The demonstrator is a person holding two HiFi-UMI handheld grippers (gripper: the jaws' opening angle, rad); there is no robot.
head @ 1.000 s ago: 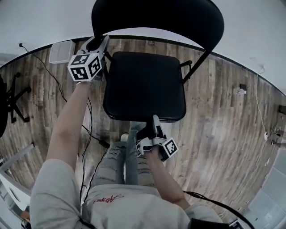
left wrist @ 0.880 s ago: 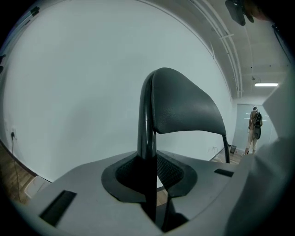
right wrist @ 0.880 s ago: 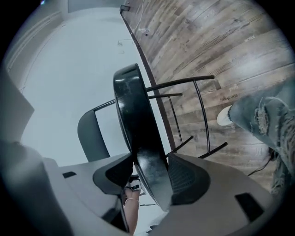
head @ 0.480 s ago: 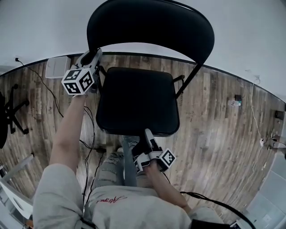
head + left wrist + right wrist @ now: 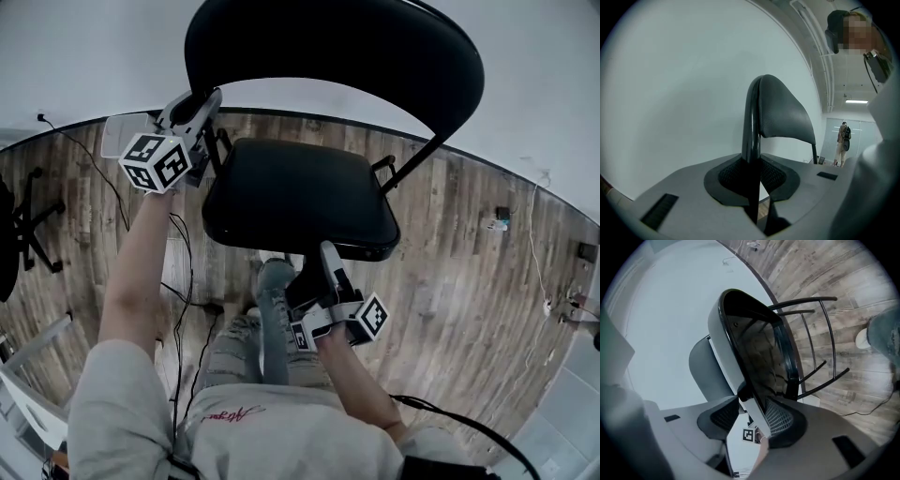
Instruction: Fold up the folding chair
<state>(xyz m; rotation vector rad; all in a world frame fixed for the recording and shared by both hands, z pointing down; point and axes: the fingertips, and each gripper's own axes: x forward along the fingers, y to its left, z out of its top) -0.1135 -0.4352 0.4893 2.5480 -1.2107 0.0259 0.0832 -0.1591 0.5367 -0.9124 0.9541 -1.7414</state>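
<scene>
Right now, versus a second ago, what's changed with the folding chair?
The right gripper rose, tipping the seat up at its front, its jaws just closing on that edge. The left gripper, jaws also just closing, stays on the frame tube.

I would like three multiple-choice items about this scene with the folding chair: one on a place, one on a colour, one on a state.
1. The left gripper grips the chair at:
A) the upright frame tube
B) an armrest
C) a foot

2. The seat is:
A) red
B) black
C) white

3. The chair is:
A) folded flat
B) lying on its side
C) standing, with the seat out

Key:
1 A: its jaws, which have just been closing, pinch the frame tube.
2 B: the head view shows it black.
3 C: the seat sticks out from the frame.
</scene>
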